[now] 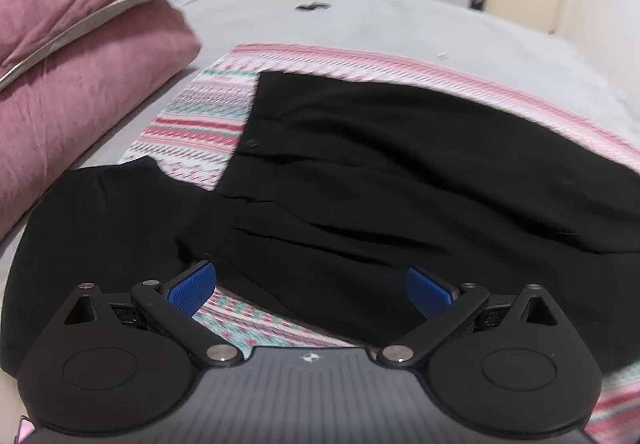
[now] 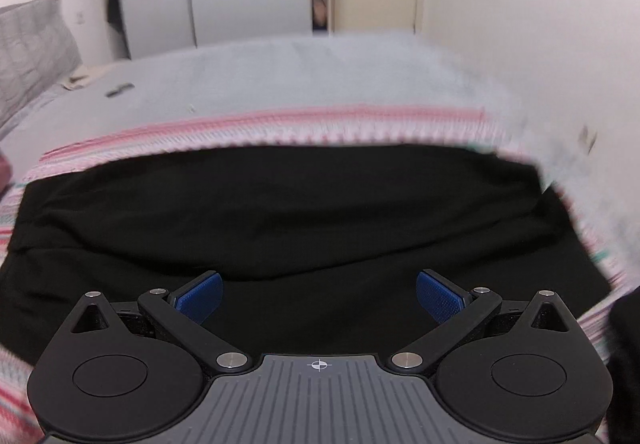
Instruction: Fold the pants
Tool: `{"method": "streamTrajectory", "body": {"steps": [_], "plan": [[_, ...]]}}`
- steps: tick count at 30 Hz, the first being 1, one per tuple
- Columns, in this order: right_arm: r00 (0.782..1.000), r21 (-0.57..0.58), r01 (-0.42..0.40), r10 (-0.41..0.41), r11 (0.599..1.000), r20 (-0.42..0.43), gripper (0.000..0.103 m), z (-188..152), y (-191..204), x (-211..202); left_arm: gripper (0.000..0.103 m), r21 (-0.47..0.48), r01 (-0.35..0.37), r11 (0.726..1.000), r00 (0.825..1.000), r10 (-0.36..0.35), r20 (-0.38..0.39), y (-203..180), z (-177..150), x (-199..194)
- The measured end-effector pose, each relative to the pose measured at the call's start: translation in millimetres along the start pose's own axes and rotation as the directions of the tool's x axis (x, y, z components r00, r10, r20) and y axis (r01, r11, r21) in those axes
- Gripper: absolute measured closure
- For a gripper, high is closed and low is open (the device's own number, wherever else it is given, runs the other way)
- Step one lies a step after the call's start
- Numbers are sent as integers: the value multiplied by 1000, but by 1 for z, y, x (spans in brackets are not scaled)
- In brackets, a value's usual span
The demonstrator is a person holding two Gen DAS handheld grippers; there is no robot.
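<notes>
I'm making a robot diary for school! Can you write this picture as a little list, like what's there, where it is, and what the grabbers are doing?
Clothing: black pants, spread flat
Under them: pink striped blanket on a grey bed
Beside them: folded pink comforter, left of the pants
Left gripper: open, holding nothing, over the pants' near edge
Right gripper: open, holding nothing, over the pants
Folding: not started

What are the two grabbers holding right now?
Nothing. The left gripper and the right gripper are both wide open above the black pants, with no cloth pinched between their blue pads.
</notes>
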State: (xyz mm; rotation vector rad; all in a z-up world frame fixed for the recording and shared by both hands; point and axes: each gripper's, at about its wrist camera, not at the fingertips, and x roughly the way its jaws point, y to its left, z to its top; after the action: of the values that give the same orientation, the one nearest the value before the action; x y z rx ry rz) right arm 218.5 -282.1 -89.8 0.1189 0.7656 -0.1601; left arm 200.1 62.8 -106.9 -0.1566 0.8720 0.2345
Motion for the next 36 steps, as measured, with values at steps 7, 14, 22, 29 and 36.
{"method": "streamTrajectory", "body": {"steps": [7,14,22,29,36], "plan": [[983,113,73,-52,991,-175,0,-27,-45,51,0,-155,-37,987,997,25,-77,55,-10,52],[982,146,98,-72,984,-175,0,-31,-58,37,35,-327,-40,944,995,9,-96,81,-10,89],[977,147,105,-74,984,-202,2,-31,-64,40,77,-359,6,933,993,36,111,96,13,40],[963,235,135,-71,963,-260,4,-27,-93,54,74,-244,-70,967,994,88,62,99,18,24],[961,257,129,-57,958,-269,4,-24,-99,56,37,-300,-128,945,988,147,40,109,35,3]]}}
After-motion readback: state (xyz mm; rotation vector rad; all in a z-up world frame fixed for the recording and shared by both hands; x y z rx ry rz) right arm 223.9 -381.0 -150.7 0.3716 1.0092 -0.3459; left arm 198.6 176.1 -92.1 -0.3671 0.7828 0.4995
